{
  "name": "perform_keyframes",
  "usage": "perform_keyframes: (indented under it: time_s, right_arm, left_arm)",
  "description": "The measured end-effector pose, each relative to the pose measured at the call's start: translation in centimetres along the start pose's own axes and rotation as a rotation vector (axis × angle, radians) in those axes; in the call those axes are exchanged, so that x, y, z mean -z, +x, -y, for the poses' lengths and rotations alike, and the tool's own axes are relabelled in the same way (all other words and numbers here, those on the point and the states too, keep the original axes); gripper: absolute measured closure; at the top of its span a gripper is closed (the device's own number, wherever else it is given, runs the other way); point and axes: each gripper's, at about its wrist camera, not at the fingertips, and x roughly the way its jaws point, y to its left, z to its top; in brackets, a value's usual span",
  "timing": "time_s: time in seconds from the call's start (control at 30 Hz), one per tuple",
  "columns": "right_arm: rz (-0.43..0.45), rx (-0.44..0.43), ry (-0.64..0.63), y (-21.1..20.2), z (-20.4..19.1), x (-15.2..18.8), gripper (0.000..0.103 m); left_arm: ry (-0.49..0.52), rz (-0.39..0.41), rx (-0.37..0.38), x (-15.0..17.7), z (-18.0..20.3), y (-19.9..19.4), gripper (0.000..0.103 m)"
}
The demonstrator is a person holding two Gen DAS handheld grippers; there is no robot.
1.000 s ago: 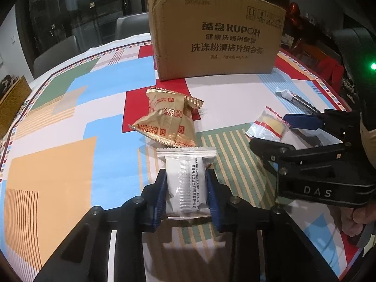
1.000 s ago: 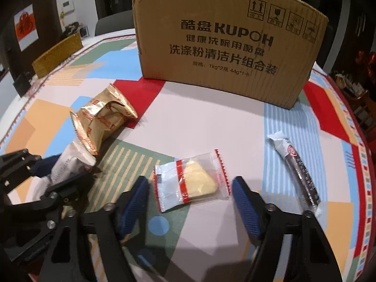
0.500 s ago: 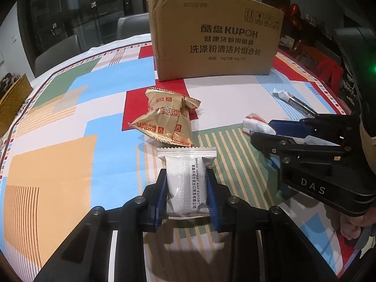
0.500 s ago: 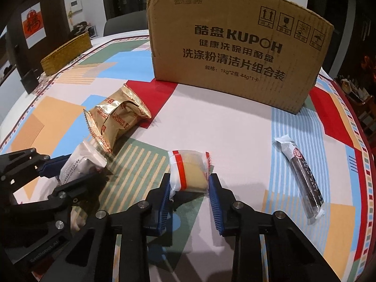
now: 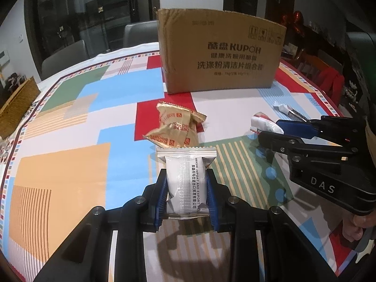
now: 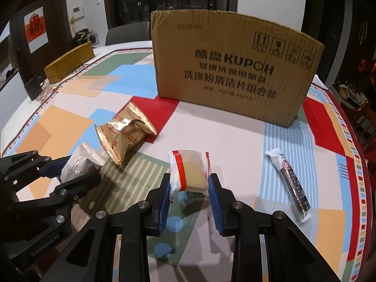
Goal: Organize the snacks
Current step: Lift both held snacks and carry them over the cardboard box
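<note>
Snacks lie scattered on a round table (image 6: 235, 136) covered in a cloth of coloured blocks and stripes. The left gripper (image 5: 186, 193) is clamped on a white wrapped cake (image 5: 185, 183), its blue pads pressing both long sides of the packet, which stands lengthwise between them with its crimped top edge pointing away from the camera. Just beyond it rest two gold biscuit packets (image 5: 175, 127), one lying partly over the other, on the red and blue patches of the cloth. The right gripper (image 6: 189, 191) has its jaws drawn in tight on a clear pouch with a red band (image 6: 188, 171), a pale yellow pastry showing inside; the wrapper bulges above the pads, so it is firmly pinched. In the left wrist view that same gripper reaches in from the right, one end of the pouch poking out past its fingers. A dark snack stick in a white-ended wrapper (image 6: 290, 185) lies on the blue stripes to the right, apart from everything else. A large cardboard box (image 6: 235, 70) printed with KUPOH stands upright at the far side of the table, behind all the snacks. A woven basket (image 6: 68, 62) sits at the far left edge.
</note>
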Motion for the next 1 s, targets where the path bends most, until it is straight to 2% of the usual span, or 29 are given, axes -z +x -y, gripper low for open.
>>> perform_keyframes:
  time_s: [1.0]
  right_arm:
    - [0.102,0.037,0.058,-3.8,1.8,-3.5,0.071]
  left_arm:
    - [-0.059,0.066,-0.054,-4.9,-0.8,-2.2,0.072]
